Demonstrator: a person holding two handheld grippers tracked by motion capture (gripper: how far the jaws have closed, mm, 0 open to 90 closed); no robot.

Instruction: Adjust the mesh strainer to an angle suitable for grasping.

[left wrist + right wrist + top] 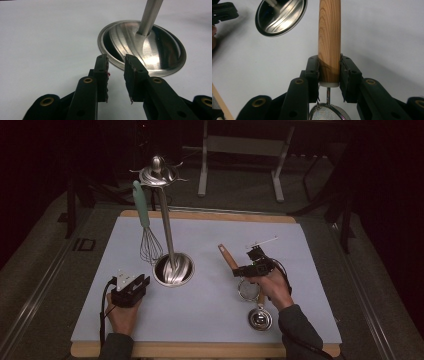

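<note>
My right gripper [248,268] [329,72] is shut on the wooden handle [227,256] [329,37] of a small mesh strainer [248,289] [328,113], gripping it near the mesh end and holding it just above the white mat [210,240]. My left gripper [134,286] [116,72] rests low at the front left, open, with nothing between its jaws. It points at the round steel base [173,270] [150,47] [282,16] of a utensil stand, whose pole [166,227] [150,15] rises to a hooked top [158,172].
A whisk [150,247] with a teal handle hangs from the stand's top, left of the pole. A small shiny scoop [260,319] lies on the mat below my right hand. The mat covers a wooden board [200,350]. A metal frame [240,165] stands behind the table.
</note>
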